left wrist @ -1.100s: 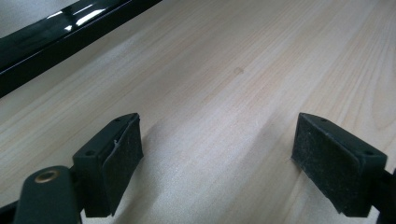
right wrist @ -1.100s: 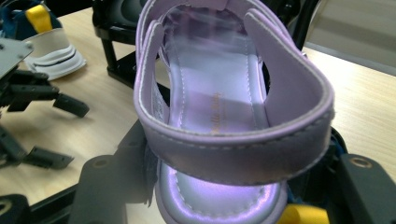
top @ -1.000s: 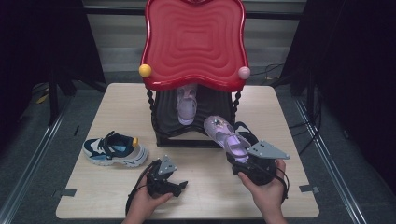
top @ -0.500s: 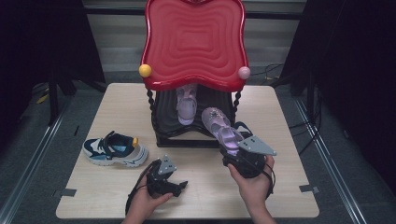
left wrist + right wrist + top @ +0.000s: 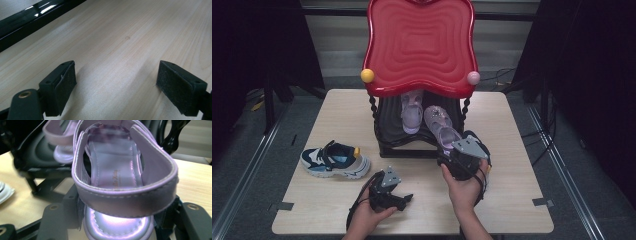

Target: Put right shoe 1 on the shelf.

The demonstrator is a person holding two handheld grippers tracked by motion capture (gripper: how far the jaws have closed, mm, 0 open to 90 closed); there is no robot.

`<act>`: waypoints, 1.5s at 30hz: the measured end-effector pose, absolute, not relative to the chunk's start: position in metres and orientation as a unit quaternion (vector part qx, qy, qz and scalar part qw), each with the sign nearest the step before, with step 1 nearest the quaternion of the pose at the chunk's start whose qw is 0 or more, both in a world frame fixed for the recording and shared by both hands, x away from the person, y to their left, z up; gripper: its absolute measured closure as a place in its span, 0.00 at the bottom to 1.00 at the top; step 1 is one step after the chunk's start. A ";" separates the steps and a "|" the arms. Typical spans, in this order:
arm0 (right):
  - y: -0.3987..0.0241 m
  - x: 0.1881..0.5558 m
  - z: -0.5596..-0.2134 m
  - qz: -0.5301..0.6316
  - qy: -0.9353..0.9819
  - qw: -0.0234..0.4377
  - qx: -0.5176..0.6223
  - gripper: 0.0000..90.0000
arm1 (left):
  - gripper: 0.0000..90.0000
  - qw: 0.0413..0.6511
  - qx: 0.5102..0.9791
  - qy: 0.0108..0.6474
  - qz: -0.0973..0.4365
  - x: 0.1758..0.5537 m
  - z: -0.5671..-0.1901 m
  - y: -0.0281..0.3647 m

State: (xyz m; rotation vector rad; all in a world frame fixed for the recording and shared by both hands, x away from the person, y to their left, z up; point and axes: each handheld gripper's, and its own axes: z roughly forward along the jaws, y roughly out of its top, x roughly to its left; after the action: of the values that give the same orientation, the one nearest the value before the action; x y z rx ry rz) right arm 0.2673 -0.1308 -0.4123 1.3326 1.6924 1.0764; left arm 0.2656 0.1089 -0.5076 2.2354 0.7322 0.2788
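While your right hand-held gripper point(image 5: 451, 150) clamps the lilac sandal point(image 5: 441, 128) by its heel at the rack's point(image 5: 384, 131) lower shelf, expect light, soft straps; hold the stiffer sole. Left hand-held gripper point(image 5: 404, 199) rests wide and empty on the bench point(image 5: 512, 150).

- Right gripper point(image 5: 455, 152): holds 1 lilac sandal point(image 5: 441, 128) by the heel, toe pointing up and away toward the rack.
- Shoe rack point(image 5: 388, 131): black frame with a red wavy top point(image 5: 419, 45), standing at the far middle of the table point(image 5: 337, 210).
- Second lilac sandal point(image 5: 411, 111): rests on the black shelf, just left of the held sandal.
- Left gripper point(image 5: 408, 198): low over bare wood near the front edge, nothing between its jaws.
- Blue-and-white sneaker point(image 5: 335, 160): lies on the table, left of the rack.
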 end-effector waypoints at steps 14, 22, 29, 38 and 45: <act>-0.117 0.291 -0.412 0.410 0.610 0.396 0.549 0.41 | 0.17 0.377 0.875 0.285 0.109 0.266 -0.508 0.109; -0.109 0.304 -0.417 0.419 0.597 0.405 0.552 0.41 | 0.17 0.377 0.875 0.285 0.109 0.266 -0.508 0.109; -0.107 0.314 -0.421 0.414 0.584 0.413 0.564 0.41 | 0.17 0.377 0.875 0.284 0.109 0.266 -0.507 0.109; -0.099 0.330 -0.421 0.425 0.574 0.418 0.562 0.41 | 0.17 0.377 0.876 0.282 0.109 0.265 -0.507 0.109; -0.095 0.339 -0.420 0.435 0.563 0.413 0.569 0.41 | 0.17 0.377 0.876 0.281 0.107 0.265 -0.507 0.109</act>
State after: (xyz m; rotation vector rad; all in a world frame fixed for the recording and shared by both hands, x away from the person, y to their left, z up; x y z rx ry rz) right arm 0.3391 -0.0953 -0.4196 1.4299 1.4160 1.0929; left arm 0.2654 0.1086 -0.5074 2.2392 0.7195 0.2749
